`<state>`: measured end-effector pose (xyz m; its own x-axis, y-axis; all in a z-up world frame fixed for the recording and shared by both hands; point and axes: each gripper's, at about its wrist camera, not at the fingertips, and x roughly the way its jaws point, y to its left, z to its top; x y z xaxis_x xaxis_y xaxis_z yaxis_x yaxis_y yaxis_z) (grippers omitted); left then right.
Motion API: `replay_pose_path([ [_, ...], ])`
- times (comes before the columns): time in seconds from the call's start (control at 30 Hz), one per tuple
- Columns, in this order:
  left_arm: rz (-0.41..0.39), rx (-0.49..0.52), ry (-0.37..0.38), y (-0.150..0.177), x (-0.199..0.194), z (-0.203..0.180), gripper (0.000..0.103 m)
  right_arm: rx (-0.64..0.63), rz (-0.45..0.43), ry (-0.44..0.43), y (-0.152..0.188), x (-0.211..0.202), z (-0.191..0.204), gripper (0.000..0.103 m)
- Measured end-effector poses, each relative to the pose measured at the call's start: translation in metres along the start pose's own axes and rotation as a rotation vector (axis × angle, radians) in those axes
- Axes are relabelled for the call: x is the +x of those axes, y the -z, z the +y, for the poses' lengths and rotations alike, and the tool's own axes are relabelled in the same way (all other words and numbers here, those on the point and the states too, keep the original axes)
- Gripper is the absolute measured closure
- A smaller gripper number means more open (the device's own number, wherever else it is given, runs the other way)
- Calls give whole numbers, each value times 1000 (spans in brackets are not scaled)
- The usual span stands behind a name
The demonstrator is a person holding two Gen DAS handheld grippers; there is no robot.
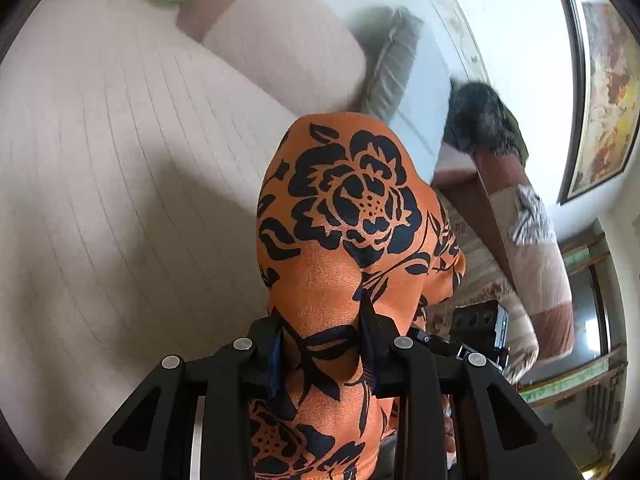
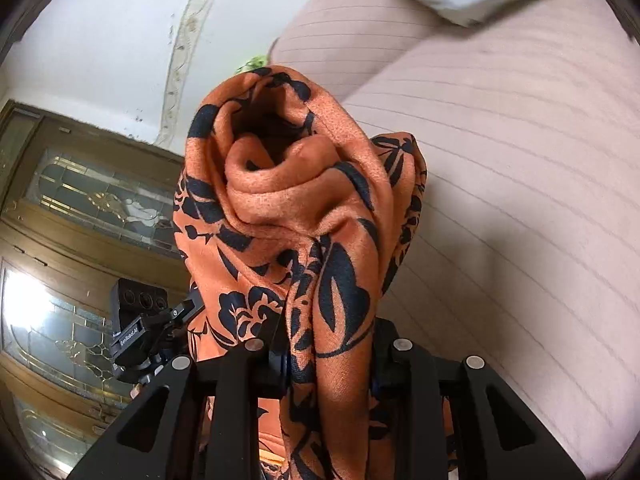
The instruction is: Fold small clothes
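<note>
Both tongs (image 1: 322, 344) (image 2: 328, 360) clamped on orange garment (image 1: 344, 208) above pink sofa (image 1: 120, 160)

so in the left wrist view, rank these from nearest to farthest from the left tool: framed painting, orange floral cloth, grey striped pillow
1. orange floral cloth: clamped in the left tool, rising up the centre.
2. grey striped pillow: beyond the cloth, upper centre, against the sofa back.
3. framed painting: on the wall at far right.

Bright daylight glares through the glazed door (image 2: 60, 320), soft shadows fall, and fisheye edges bend and darken.
</note>
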<state>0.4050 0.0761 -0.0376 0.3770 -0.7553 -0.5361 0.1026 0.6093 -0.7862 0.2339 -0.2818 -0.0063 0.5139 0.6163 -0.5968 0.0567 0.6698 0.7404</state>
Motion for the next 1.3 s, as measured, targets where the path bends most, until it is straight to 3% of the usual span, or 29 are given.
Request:
replay_pose_path([
  [0.17, -9, -39, -8, -48, -8, 17, 74, -39, 39, -10, -40, 39, 10, 76],
  [0.3, -14, -42, -55, -70, 22, 44, 69, -43, 67, -15, -63, 71, -17, 75],
  [0.37, 12, -116, -161, -69, 49, 73, 62, -35, 84, 6, -69, 86, -37, 68],
  [0.43, 54, -190, -288, -65, 73, 94, 58, -7, 103, 109, -68, 101, -64, 64],
  [0.47, 69, -216, -275, -63, 77, 104, 44, 24, 121, 158, -67, 106, -73, 62],
  [0.53, 76, -334, -215, -61, 72, 116, 44, 45, 138, 170, -66, 106, -76, 60],
  [0.6, 81, -371, -169, -61, 59, 114, 45, -13, 125, 212, -67, 95, -63, 60],
  [0.73, 59, -296, -280, -47, 34, 102, 42, -114, 64, 224, -68, 75, -34, 56],
  [0.8, 93, -289, -279, -40, 39, 98, 42, -140, 88, 256, -63, 76, -33, 57],
  [0.83, 109, -270, -275, -36, 46, 93, 43, -156, 99, 284, -57, 80, -36, 67],
  [0.9, 136, -215, -361, -36, 55, 97, 40, -202, 122, 381, -48, 96, -43, 78],
  [1.0, 132, -225, -363, -35, 56, 97, 40, -189, 135, 396, -51, 99, -44, 77],
  [1.1, 93, -205, -353, -33, 36, 90, 44, -251, 73, 357, -53, 85, -26, 71],
  [1.17, 32, -158, -352, -33, 26, 72, 44, -270, 42, 335, -50, 70, -23, 57],
  [1.23, -23, -115, -347, -42, 17, 51, 42, -274, 14, 263, -57, 65, -12, 36],
  [1.3, -20, -93, -348, -60, 16, 37, 42, -267, -12, 252, -71, 68, -1, 36],
])
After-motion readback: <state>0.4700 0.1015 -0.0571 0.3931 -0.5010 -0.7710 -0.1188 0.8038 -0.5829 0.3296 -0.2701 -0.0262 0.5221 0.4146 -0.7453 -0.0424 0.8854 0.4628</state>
